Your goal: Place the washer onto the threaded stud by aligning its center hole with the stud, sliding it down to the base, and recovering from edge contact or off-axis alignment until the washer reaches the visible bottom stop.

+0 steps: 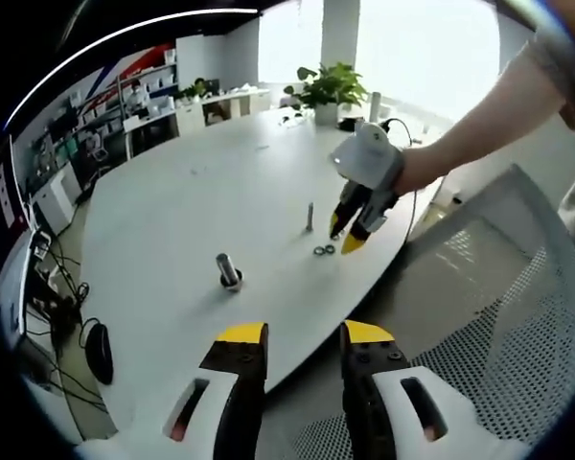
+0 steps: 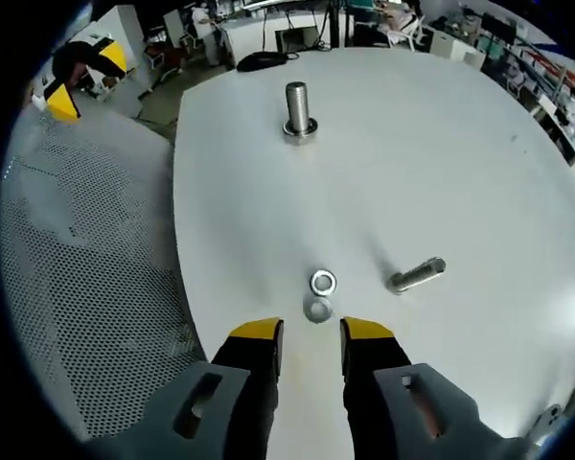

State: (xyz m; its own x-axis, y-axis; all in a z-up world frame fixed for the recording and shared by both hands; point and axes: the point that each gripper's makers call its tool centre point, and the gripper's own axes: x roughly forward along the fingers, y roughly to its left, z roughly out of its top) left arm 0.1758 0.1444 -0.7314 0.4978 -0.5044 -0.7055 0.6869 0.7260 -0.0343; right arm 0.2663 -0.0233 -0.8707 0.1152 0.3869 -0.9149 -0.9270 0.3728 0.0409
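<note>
White table, with mesh chair alongside. Right gripper low over table, jaws slightly parted, holding nothing. Left gripper off the edge, likewise parted, empty. Upright stud far ahead. 2 washers touching, just before right jaws.

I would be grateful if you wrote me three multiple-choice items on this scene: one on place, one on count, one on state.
1. Where do the washers lie?
A. On the white table, just ahead of the right hand-held gripper
B. On the mesh chair
C. Around the upright stud

2. How many washers show on the table?
A. One
B. Two
C. Four

3. What does the right hand-held gripper hold?
A. A washer
B. A bolt
C. Nothing; it is open

Answers: 1 A, they rest flat on the tabletop beyond its yellow tips. 2 B, a pair lies side by side. 3 C, the gap between its jaws is bare.
</note>
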